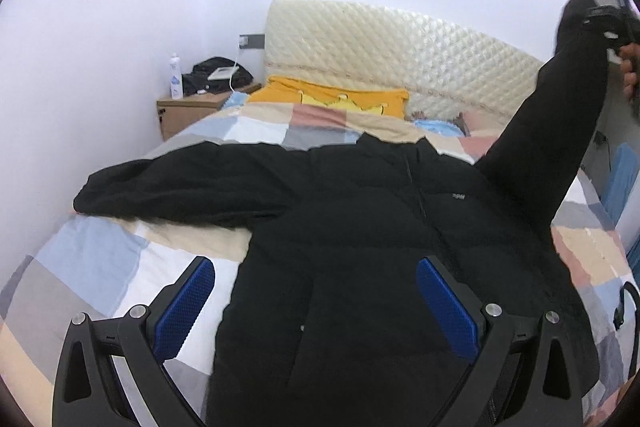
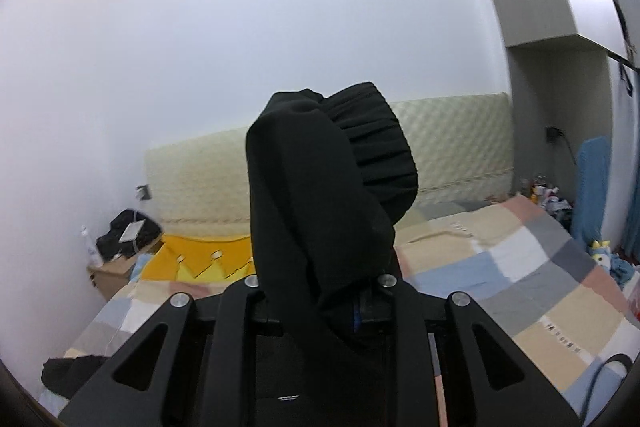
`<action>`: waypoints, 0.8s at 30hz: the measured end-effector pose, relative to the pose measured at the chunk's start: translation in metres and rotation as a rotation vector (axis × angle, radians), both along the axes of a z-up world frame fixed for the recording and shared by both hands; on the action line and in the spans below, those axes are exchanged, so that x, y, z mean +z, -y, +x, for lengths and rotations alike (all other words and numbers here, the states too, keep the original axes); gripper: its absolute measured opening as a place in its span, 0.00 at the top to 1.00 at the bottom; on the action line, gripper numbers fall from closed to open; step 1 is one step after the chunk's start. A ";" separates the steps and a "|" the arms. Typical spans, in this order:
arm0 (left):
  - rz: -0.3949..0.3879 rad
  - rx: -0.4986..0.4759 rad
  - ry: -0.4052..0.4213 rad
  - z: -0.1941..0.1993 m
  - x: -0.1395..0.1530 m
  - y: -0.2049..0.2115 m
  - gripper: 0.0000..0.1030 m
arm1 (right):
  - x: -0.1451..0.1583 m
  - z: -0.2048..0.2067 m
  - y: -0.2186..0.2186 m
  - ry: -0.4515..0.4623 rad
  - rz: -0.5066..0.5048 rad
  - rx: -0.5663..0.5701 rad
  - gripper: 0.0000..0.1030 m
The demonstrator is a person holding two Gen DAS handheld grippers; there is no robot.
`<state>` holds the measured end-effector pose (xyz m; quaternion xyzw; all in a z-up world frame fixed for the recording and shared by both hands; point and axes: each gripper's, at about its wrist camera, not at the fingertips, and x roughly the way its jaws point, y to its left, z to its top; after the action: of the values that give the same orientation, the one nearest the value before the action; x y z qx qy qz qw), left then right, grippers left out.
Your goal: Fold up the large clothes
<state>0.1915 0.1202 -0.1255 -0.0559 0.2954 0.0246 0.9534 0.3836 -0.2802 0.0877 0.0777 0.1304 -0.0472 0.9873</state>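
Black padded jacket (image 1: pixel 360 227) spread on checked patchwork bed (image 1: pixel 100 259); your left tongs (image 1: pixel 316 307) gape above its hem, your right tongs (image 2: pixel 320 307) clenched on raised right sleeve cuff (image 2: pixel 360 139).

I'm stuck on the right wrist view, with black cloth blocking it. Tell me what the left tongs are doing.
Observer: The left tongs are open, poised over the black jacket, gripping nothing.
Operator: Report where the jacket lies.
Observer: Spread across the checked bedspread, its zipper showing.
Operator: Describe the sleeve I'm holding.
Observer: The right sleeve rises off the bed up to the right tongs; the other sleeve lies flat.
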 end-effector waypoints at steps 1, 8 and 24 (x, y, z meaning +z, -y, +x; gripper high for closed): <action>-0.006 0.006 0.001 -0.001 0.002 -0.003 0.01 | -0.006 0.001 -0.018 -0.005 -0.017 0.018 0.77; -0.049 0.036 0.013 -0.012 0.008 -0.026 0.01 | -0.085 0.015 -0.136 -0.072 -0.069 0.211 0.77; -0.121 0.174 -0.019 -0.002 -0.009 -0.081 0.01 | -0.298 0.052 -0.317 -0.393 -0.139 0.480 0.77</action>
<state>0.1895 0.2011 -0.1349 -0.1387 0.2992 0.0896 0.9398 0.4360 0.0369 -0.2099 -0.0337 0.3297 0.1642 0.9291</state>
